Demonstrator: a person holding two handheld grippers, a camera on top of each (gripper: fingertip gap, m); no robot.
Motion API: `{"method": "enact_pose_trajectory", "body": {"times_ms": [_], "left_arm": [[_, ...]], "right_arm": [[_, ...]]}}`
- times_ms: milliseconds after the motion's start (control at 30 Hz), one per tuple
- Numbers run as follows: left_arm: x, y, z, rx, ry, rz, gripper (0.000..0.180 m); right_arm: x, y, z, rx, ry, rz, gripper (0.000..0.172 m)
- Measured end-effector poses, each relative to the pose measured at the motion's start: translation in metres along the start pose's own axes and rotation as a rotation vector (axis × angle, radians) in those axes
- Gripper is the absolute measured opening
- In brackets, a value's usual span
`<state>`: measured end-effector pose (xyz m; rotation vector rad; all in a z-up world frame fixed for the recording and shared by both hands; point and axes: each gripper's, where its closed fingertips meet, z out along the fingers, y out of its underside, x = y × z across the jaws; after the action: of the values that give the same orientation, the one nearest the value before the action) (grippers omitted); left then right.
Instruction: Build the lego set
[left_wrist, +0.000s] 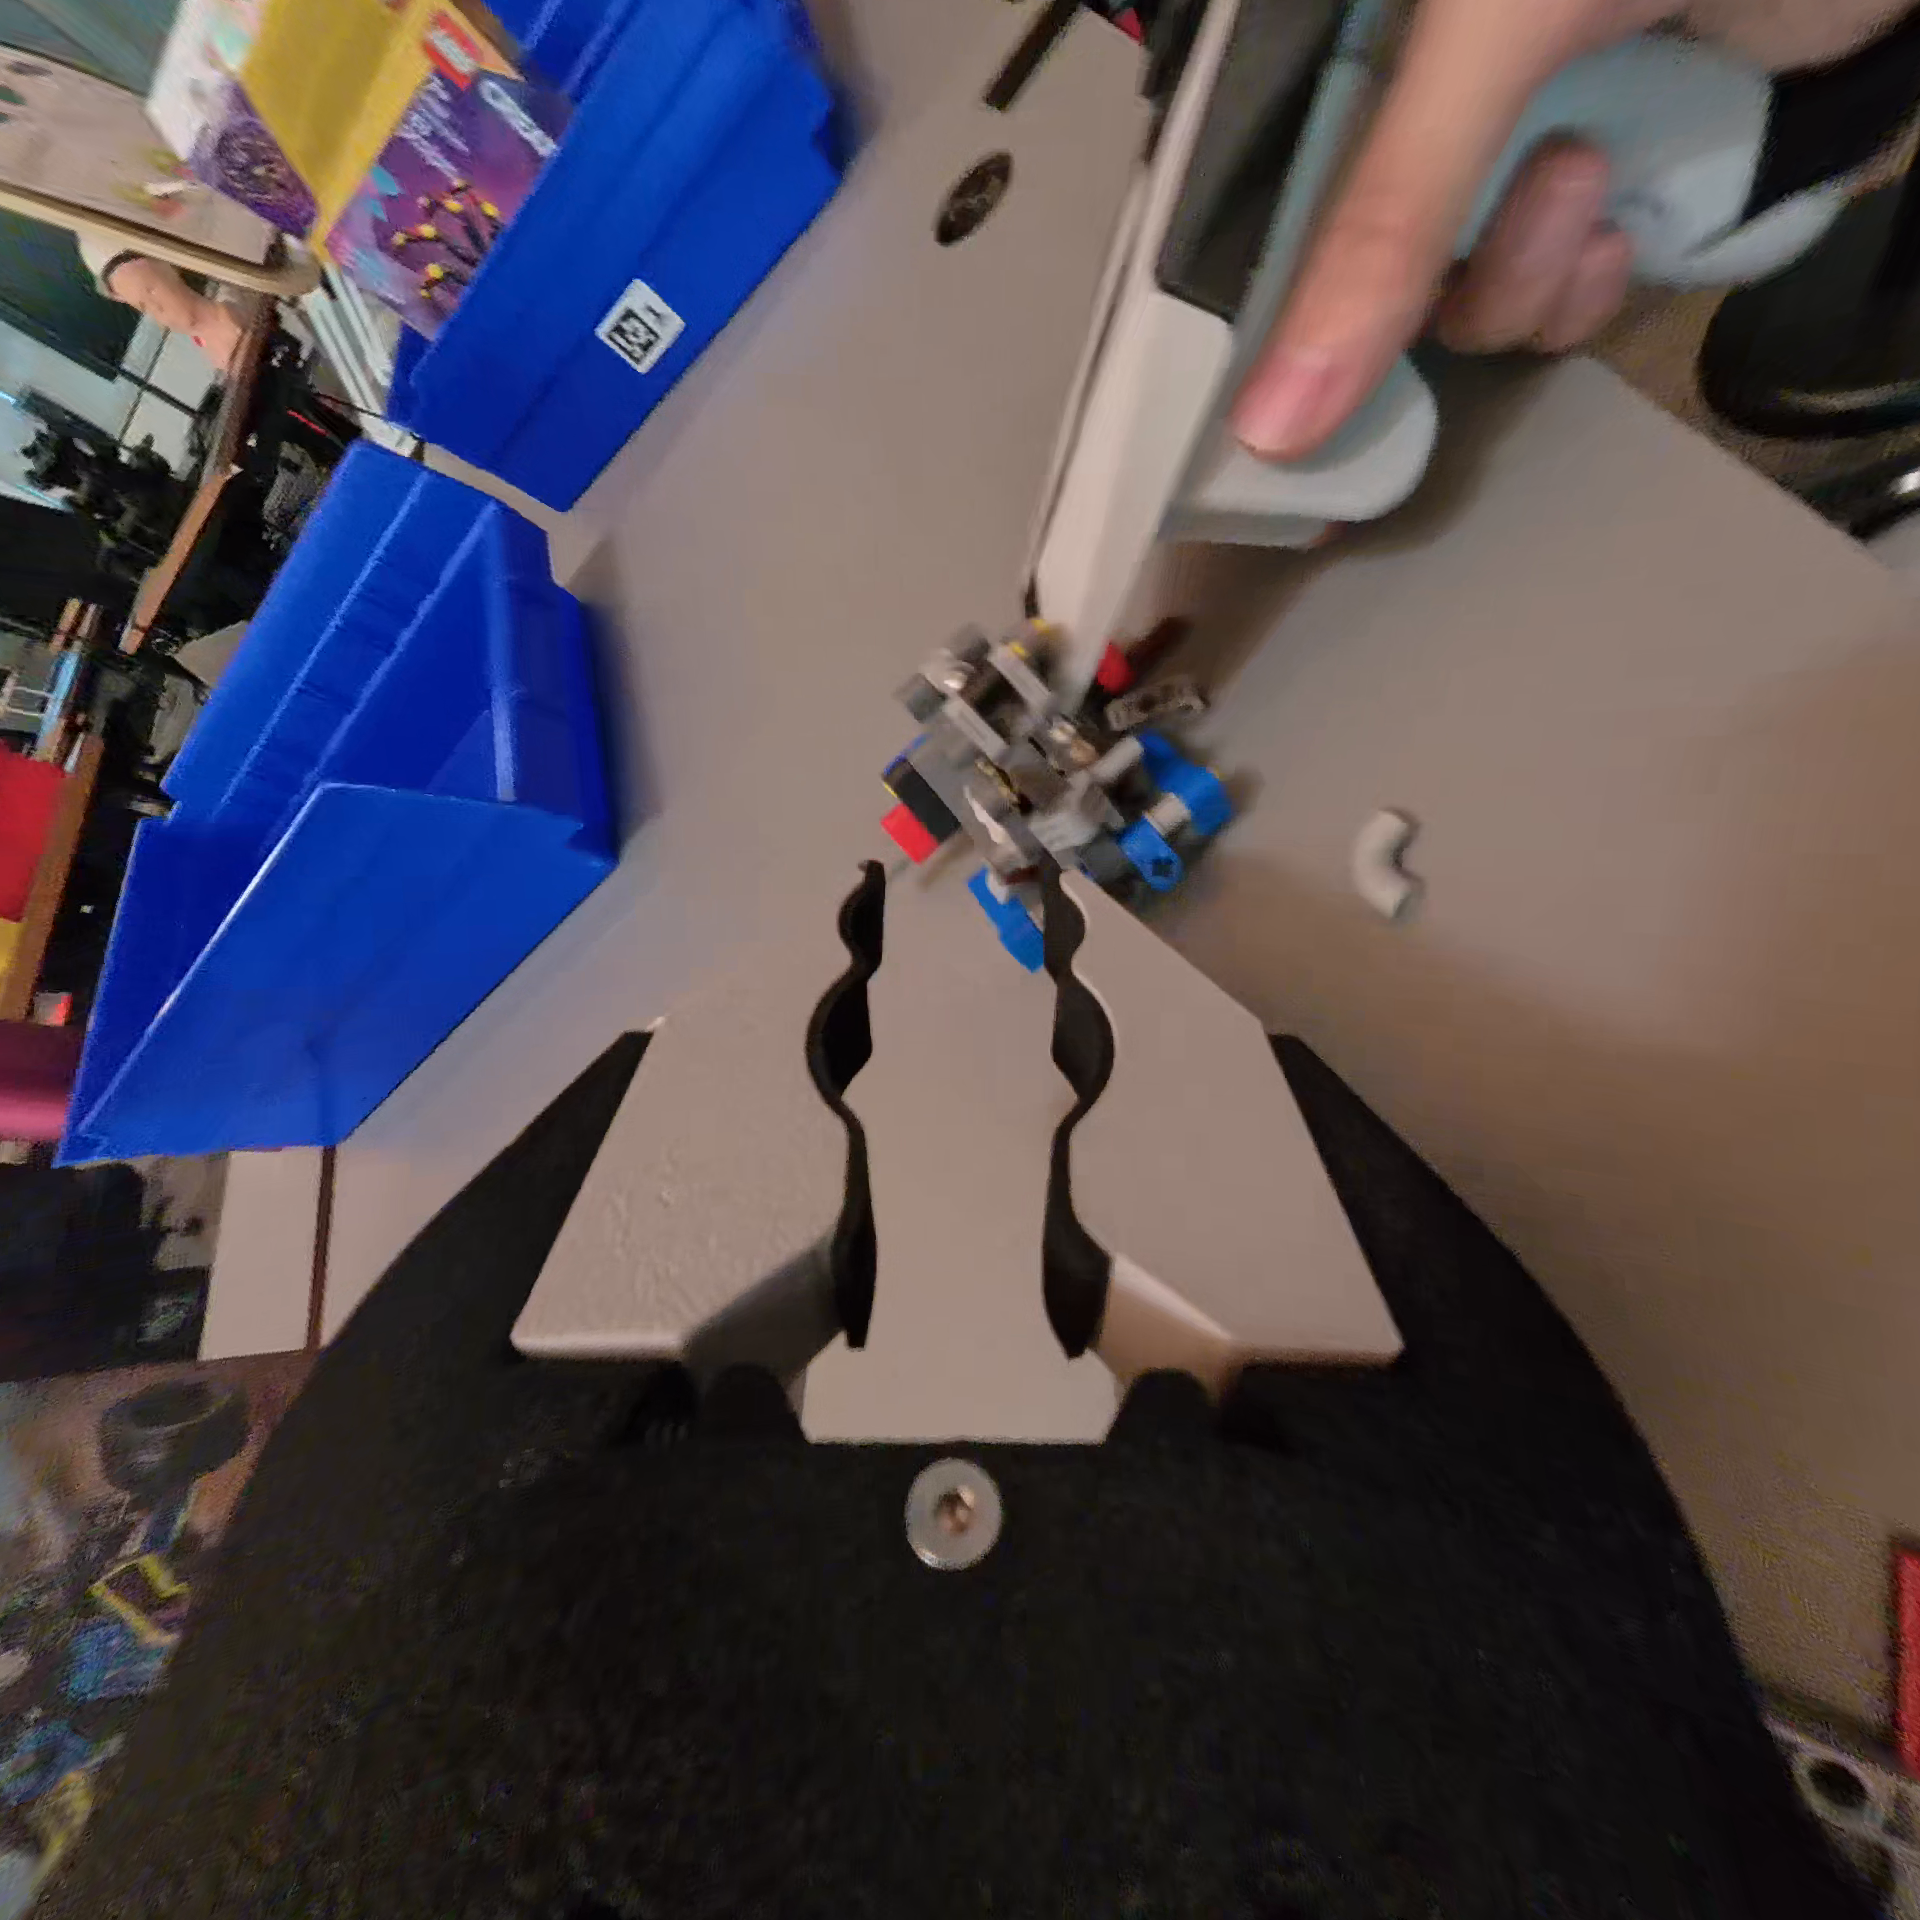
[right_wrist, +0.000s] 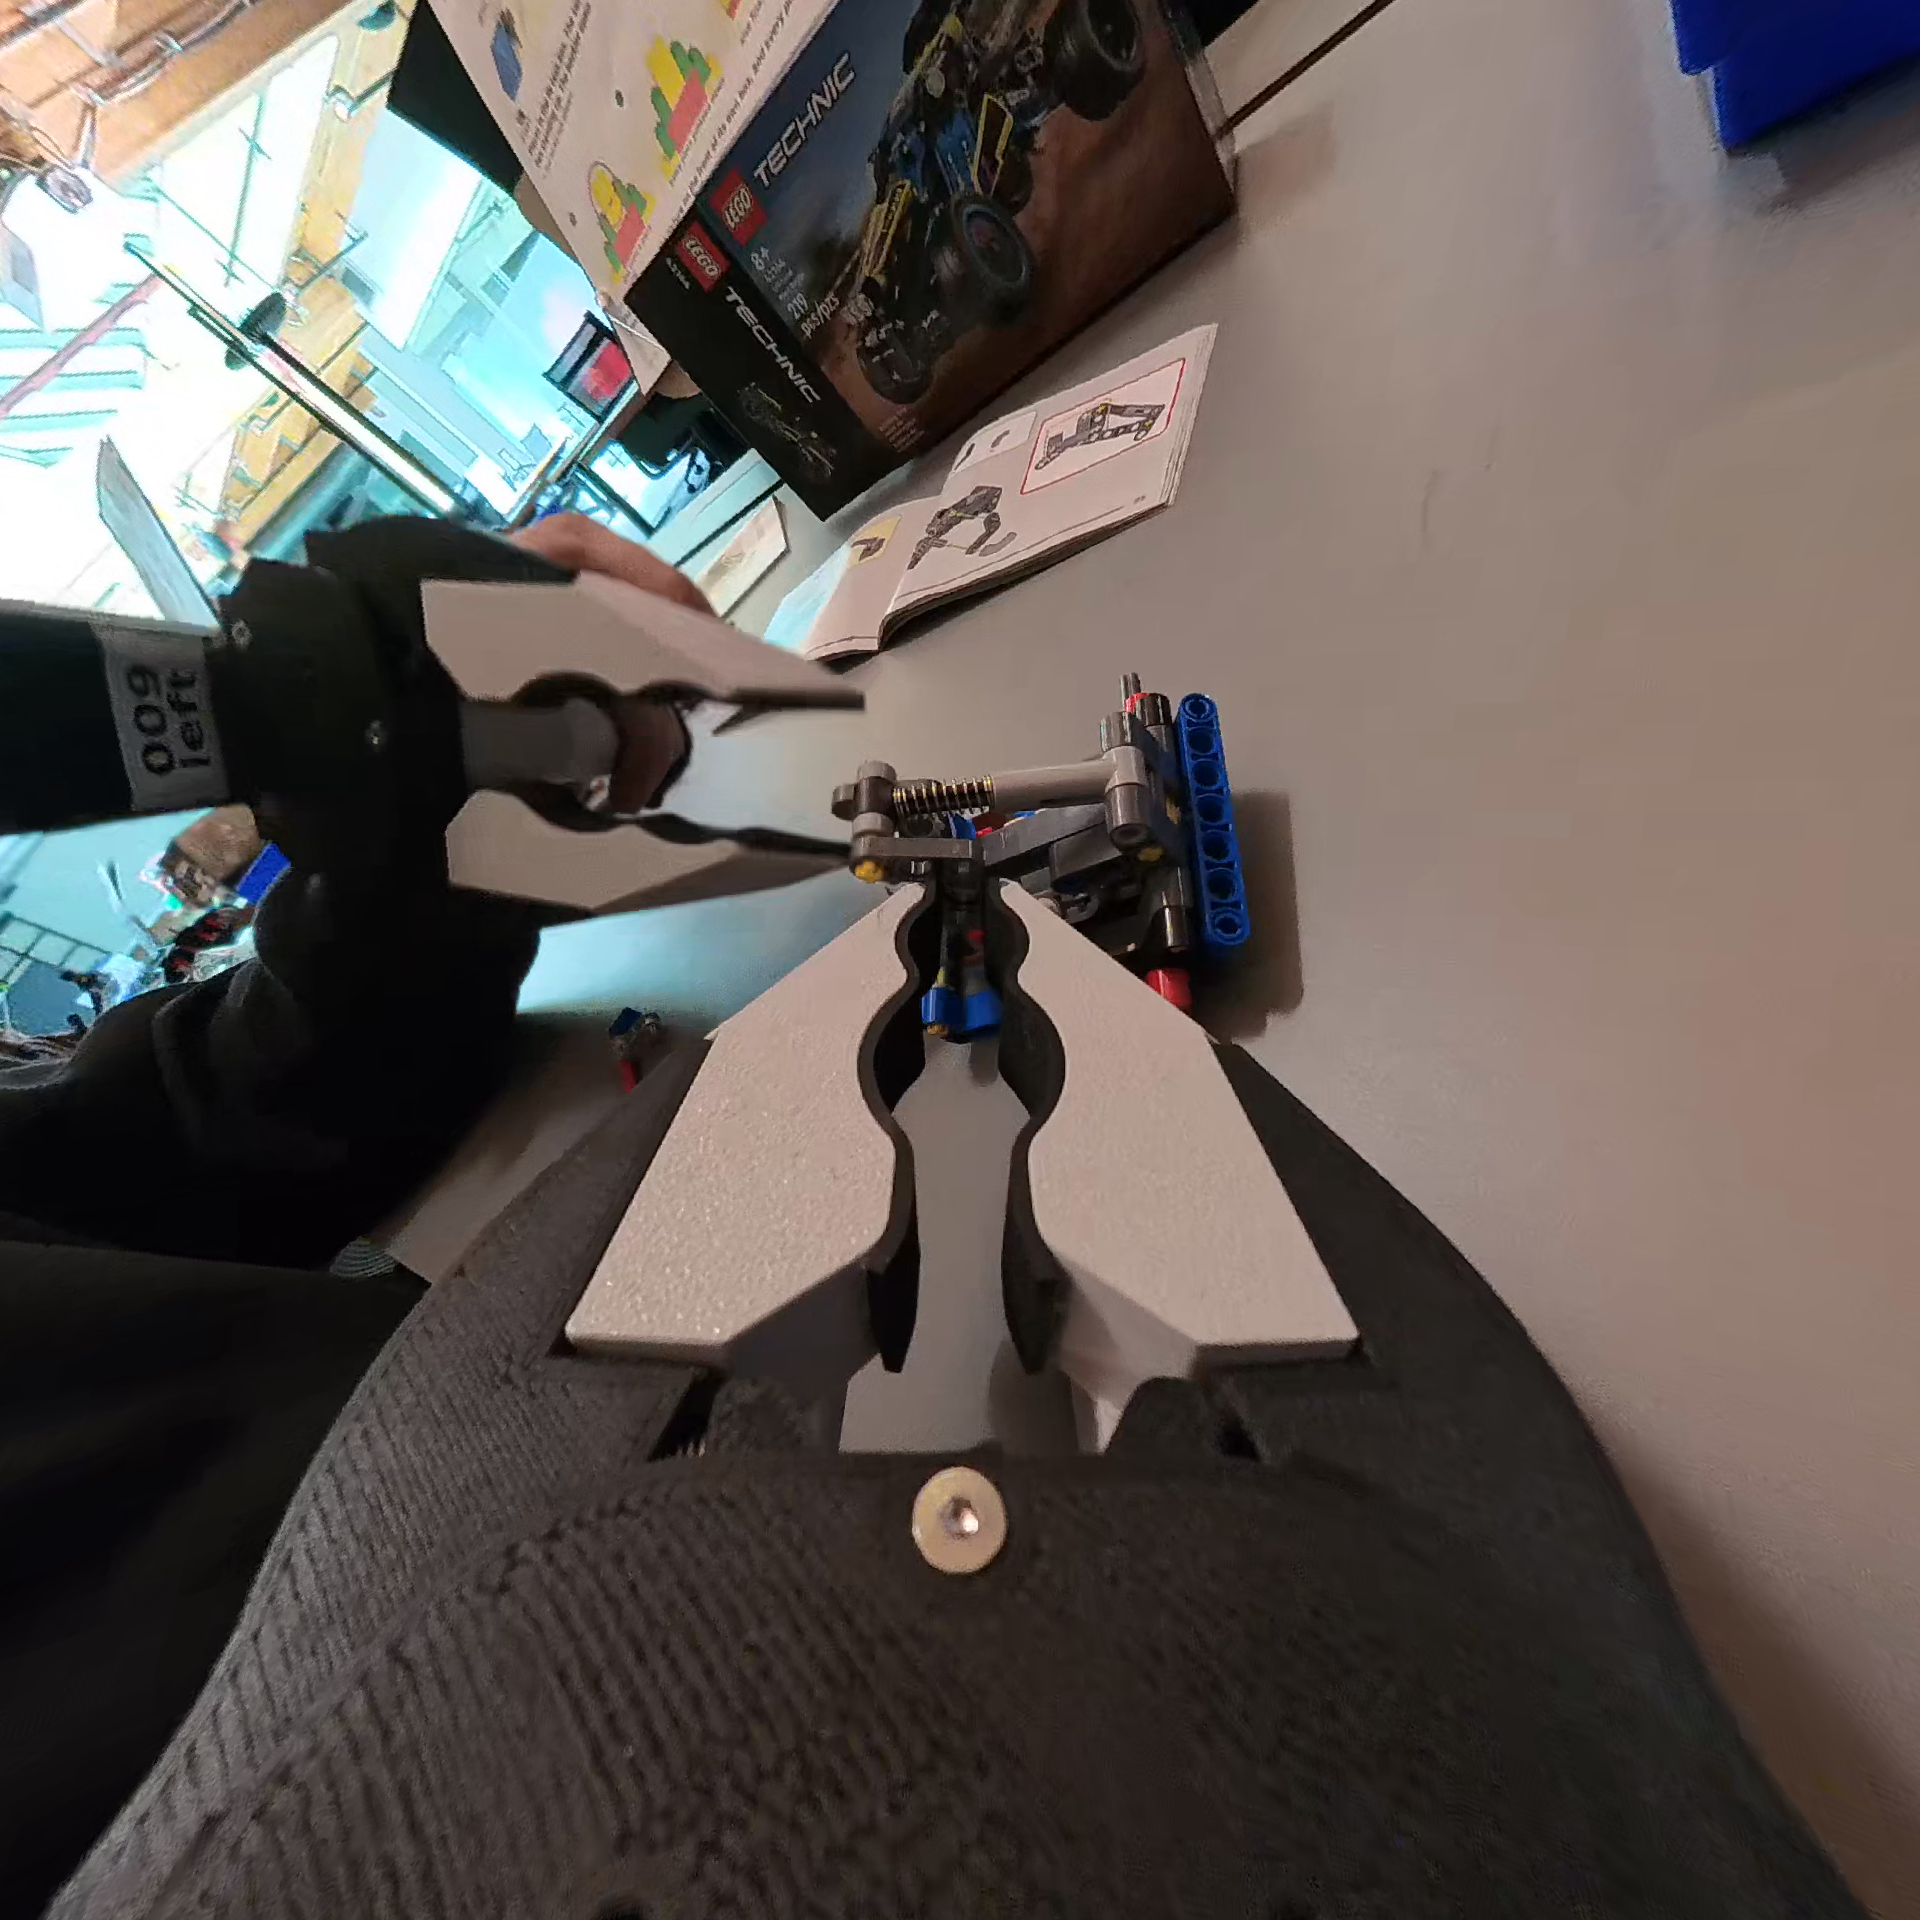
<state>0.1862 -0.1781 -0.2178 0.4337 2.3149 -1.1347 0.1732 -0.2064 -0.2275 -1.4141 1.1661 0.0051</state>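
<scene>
- Right wrist view: a partly built toy-brick vehicle chassis (right_wrist: 1091, 831) of grey, black and blue beams lies on the grey table (right_wrist: 1558, 935), with a blue holed beam (right_wrist: 1210, 821) along its far side and a coiled shock absorber (right_wrist: 940, 798) on top
- The right gripper (right_wrist: 961, 904) has its fingertips clamped on a narrow dark part of the chassis, with blue pieces showing in the hollow between its fingers
- The left gripper (right_wrist: 847, 774) comes in from the left with its jaws apart; its lower finger (right_wrist: 727, 831) touches the chassis's grey end, the upper finger is clear above it
- Left wrist view: the left gripper's fingertips (left_wrist: 966, 894) stand apart, one black pad (left_wrist: 1055, 914) at the blurred chassis (left_wrist: 1039, 790)
- A small pale grey curved piece (left_wrist: 1387, 862) lies loose on the table
- An open instruction booklet (right_wrist: 1008, 499) and a dark toy-set box (right_wrist: 935, 239) sit beyond the chassis
- Blue bins (left_wrist: 364, 883) stand at the table's edge
</scene>
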Motion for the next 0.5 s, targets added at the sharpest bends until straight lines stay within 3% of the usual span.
{"method": "enact_pose_trajectory", "body": {"times_ms": [133,367,500], "left_arm": [[0.007,-0.021,0.001,0.123,0.057,-0.010,0.028],[0.041,0.013,-0.003,-0.030,0.180,0.109,0.021],[0.025,-0.005,-0.009,0.041,0.080,0.102,0.026]], "right_arm": [[0.000,0.000,0.000,-0.003,-0.002,-0.001,0.005],[0.000,0.001,0.000,-0.007,-0.002,-0.003,0.005],[0.000,0.003,0.002,-0.020,0.004,-0.014,0.005]]}}
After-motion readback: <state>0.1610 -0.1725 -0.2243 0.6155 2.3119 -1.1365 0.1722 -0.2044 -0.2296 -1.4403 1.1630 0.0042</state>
